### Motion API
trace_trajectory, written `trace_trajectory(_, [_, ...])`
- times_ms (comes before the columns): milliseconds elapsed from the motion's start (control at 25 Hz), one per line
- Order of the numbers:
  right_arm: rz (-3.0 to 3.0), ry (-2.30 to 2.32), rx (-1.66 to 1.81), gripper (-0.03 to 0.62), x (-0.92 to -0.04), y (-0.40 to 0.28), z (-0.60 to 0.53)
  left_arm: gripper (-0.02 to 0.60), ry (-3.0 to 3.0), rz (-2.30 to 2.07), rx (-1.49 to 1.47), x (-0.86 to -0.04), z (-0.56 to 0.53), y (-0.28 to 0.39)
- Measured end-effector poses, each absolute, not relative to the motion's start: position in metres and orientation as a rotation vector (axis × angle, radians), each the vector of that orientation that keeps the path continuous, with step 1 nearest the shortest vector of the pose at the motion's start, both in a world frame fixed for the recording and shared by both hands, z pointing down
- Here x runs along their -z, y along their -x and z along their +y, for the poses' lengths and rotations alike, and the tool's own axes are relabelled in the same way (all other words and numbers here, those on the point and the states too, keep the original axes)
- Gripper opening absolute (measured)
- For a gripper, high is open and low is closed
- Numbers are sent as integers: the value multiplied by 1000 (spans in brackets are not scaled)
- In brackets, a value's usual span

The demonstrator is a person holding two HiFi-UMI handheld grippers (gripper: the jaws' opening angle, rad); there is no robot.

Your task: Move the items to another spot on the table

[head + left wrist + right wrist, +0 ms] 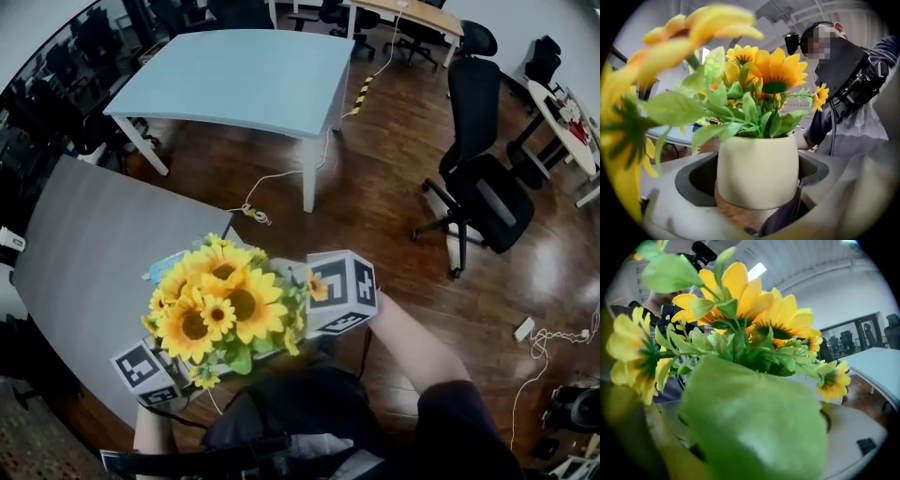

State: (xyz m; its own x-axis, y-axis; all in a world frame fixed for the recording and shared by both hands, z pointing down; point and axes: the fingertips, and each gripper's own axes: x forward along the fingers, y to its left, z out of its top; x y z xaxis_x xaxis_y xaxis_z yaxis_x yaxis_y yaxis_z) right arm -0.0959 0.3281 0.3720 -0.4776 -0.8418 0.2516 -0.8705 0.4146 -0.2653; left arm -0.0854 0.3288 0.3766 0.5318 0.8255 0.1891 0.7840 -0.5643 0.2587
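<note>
Sunflower pot gripped in the left gripper.
Left gripper view shows the cream pot filling the gap, both jaws against its sides, with wooden floor below it. Right gripper view is blocked by a blurred green leaf just ahead of its jaws, so their spread cannot be told. Only the head view shows the right gripper just beside the blooms, opposite the left gripper, with the grey table to their left.

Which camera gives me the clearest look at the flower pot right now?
The left gripper view: the cream pot sits in full view between the left tongs. The head view shows only the sunflowers covering it; in the right gripper view a blurred green leaf blocks it.
</note>
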Motion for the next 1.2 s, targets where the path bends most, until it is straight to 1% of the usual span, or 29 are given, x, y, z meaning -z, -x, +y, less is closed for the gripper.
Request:
trace_trajectory(200, [-2531, -1645, -497, 468, -374, 64, 372, 517, -2770, 1292, -501, -369, 364, 54])
trace_trajectory(320, [-2578, -1700, -474, 463, -364, 49, 391, 517, -2789, 1252, -479, -357, 380, 39])
trace_trajectory(360, [-2597, -1688, -470, 462, -362, 48, 396, 512, -2782, 1274, -479, -354, 388, 38])
trace_trajectory(400, [-2614, -1670, -475, 462, -362, 47, 400, 483, -2779, 1294, -486, -353, 395, 37])
trace_trajectory(560, [-2636, -1638, -494, 463, -371, 45, 415, 482, -2773, 1287, -577, -360, 412, 32])
trace_trajectory(760, [-2599, -1569, -592, 476, -388, 44, 431, 468, -2784, 1348, -510, -343, 439, 18])
trace_trajectory(880, [-2665, -1597, -658, 476, -380, 37, 437, 462, -2725, 1344, -472, -330, 445, 6])
trace_trajectory(1200, [-2896, -1652, -843, 469, -380, 53, 448, 465, -2565, 1297, -594, -340, 451, 12])
